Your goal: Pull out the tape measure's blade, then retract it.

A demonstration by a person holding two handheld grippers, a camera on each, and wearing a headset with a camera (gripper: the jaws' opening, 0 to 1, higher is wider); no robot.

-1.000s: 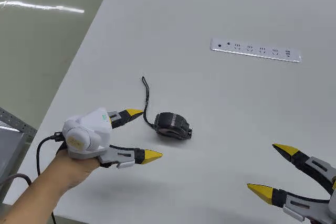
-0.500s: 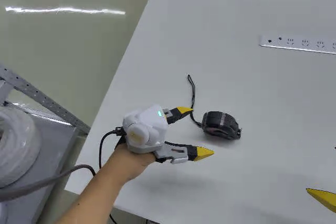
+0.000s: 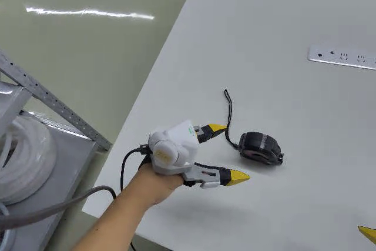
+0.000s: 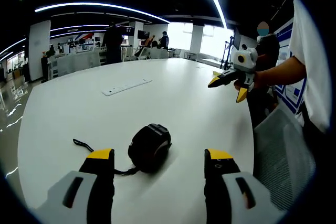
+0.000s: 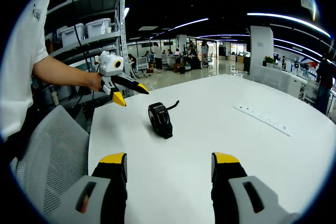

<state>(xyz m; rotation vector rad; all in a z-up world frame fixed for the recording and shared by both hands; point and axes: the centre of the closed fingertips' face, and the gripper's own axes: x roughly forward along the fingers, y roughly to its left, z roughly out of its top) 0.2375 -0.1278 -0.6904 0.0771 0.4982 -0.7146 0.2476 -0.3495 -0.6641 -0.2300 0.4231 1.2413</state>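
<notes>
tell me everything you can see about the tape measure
The tape measure is a small, rounded black case, plastic or rubber by its look, with a lighter grey band across it. It rests on the white table near the front left corner. No blade is drawn out. A thin black strap loops away from it across the tabletop. The left gripper stands open just short of the case, not touching it; the strap passes close to one jaw tip, contact unclear.
</notes>
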